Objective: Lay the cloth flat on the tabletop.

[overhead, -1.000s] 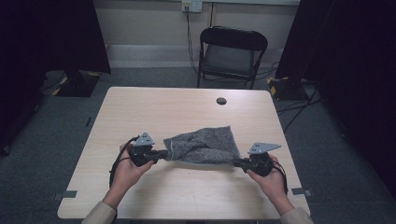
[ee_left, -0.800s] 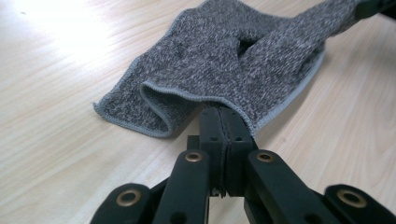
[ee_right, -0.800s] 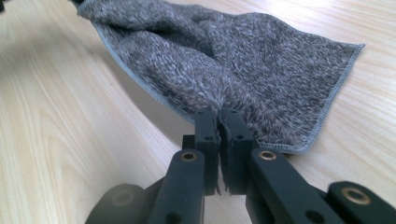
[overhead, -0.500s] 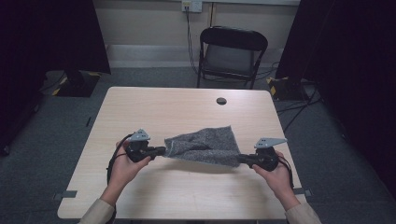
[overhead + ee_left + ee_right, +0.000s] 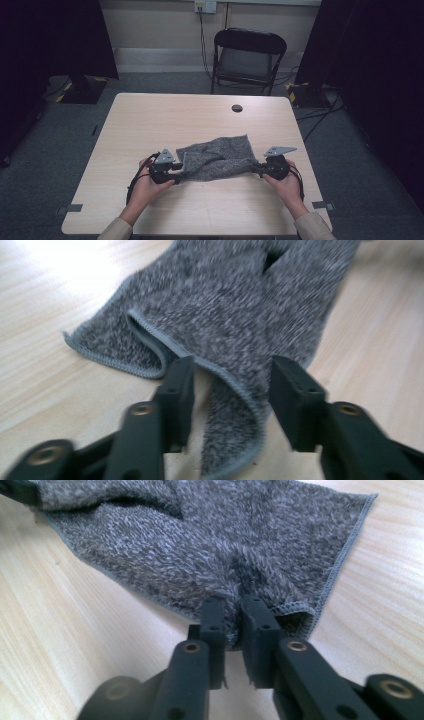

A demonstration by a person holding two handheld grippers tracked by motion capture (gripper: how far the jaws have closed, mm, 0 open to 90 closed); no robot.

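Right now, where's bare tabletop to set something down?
Free: the far half of the table beyond the grey towel, bar the small black disc; also the near strip before the hands. Crowded: the middle, between left gripper and right gripper.

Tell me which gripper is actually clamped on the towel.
The right gripper: its jaws pinch the grey towel. The left gripper stands open around an edge.

No readable text, labels, brands, numbers or signs on anything in view
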